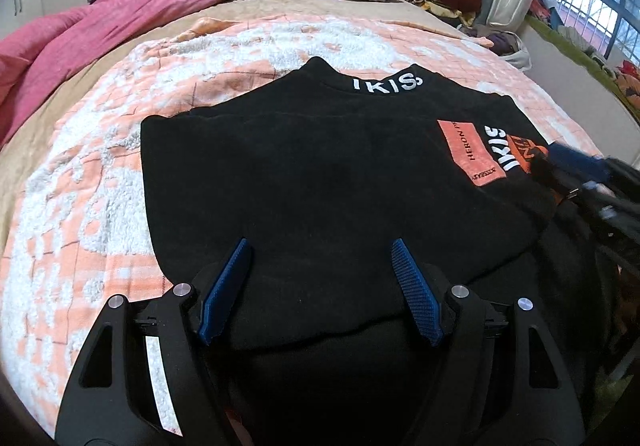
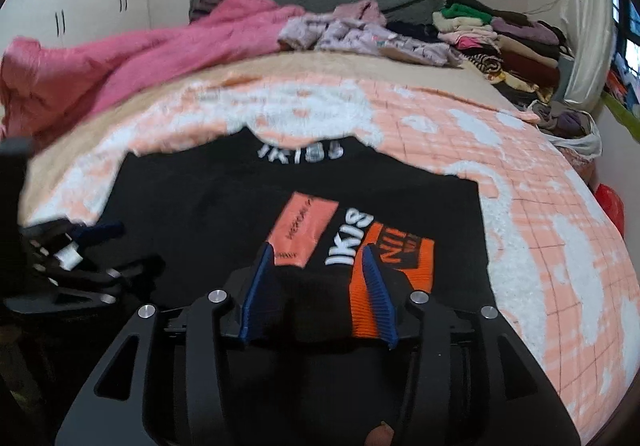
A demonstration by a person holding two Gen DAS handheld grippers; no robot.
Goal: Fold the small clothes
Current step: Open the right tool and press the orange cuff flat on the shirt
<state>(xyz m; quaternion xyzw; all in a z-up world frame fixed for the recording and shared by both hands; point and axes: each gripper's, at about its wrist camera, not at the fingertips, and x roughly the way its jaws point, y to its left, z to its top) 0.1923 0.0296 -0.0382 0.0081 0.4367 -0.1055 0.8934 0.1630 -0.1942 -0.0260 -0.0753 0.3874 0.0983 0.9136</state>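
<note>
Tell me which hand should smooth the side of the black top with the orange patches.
Right. The right gripper already hangs open over the orange patches on the black top; the left gripper is over the plain black part.

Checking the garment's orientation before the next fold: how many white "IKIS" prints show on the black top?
2. One on the collar at the far edge of the black top; one on its right side, between the salmon patch and the orange one. Folded-under fabric may hide others.
</note>
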